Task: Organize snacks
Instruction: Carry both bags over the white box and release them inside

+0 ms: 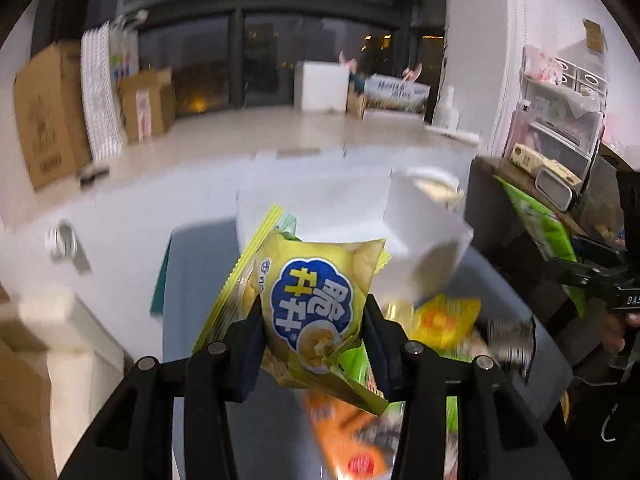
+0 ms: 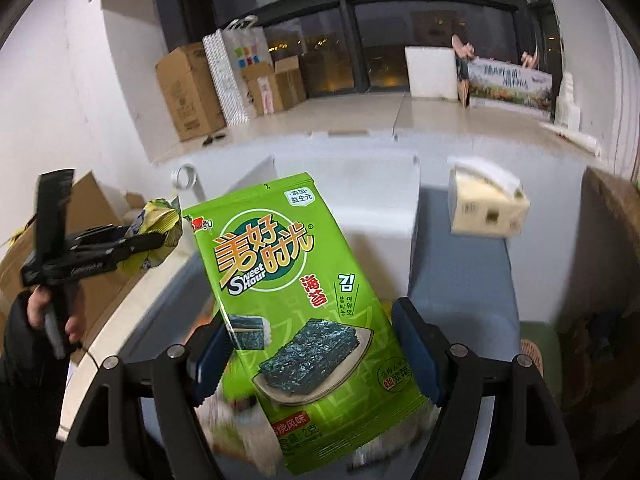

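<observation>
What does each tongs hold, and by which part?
Left tongs: yellow snack bag, gripped at its lower sides. Right tongs: green seaweed packet, lower half.

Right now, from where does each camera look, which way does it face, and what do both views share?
Left wrist: sits on the left tongs, looks forward and down at the yellow snack bag they grip; the right tongs and a hand show at the right edge.
Right wrist: sits on the right tongs, looks forward and down at the green seaweed pack they grip; the left tongs and a hand show at left.
Shared: both snacks, the tissue box, the cardboard boxes and the dark window.
</observation>
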`<state>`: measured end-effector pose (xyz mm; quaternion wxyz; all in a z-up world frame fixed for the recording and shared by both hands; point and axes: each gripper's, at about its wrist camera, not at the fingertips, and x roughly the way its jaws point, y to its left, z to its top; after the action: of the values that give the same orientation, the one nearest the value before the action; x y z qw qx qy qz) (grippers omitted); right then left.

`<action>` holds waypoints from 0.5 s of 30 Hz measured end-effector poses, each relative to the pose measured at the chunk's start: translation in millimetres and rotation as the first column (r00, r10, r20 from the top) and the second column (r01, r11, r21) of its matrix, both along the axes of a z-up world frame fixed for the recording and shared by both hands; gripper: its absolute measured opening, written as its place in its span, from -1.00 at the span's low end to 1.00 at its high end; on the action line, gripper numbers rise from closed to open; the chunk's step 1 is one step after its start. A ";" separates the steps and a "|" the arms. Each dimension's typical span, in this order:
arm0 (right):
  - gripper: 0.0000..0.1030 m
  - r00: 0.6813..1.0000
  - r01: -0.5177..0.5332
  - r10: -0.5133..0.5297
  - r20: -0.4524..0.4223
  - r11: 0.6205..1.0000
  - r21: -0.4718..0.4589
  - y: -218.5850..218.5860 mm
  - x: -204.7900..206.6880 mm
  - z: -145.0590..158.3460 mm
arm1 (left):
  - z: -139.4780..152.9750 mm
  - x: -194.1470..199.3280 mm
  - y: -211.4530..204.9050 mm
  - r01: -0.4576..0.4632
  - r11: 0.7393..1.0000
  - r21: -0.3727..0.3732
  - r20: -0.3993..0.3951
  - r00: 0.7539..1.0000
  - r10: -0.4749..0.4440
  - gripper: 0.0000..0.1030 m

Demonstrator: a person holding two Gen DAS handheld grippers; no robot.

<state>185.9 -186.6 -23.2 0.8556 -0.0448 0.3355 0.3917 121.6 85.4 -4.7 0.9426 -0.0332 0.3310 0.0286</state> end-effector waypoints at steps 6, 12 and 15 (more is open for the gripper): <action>0.56 0.997 0.064 -0.064 0.041 0.998 -0.001 51.7 57.6 37.3 | 15.4 89.3 -0.3 -0.073 0.997 0.023 -0.019 0.997 0.074 -0.04; 0.56 0.985 0.170 -0.167 0.039 0.979 -0.109 112.8 125.0 28.5 | -7.2 151.9 14.8 -0.116 0.993 0.015 -0.082 0.990 0.117 -0.04; 0.57 0.979 0.180 -0.190 -0.075 0.976 -0.122 123.8 151.0 2.0 | -23.9 165.9 22.8 -0.139 0.990 0.021 -0.128 0.982 0.140 0.06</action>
<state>336.9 -62.7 -21.2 0.8690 -0.0456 0.3969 0.2920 287.6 108.1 -28.6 0.9152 -0.0487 0.3878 0.0987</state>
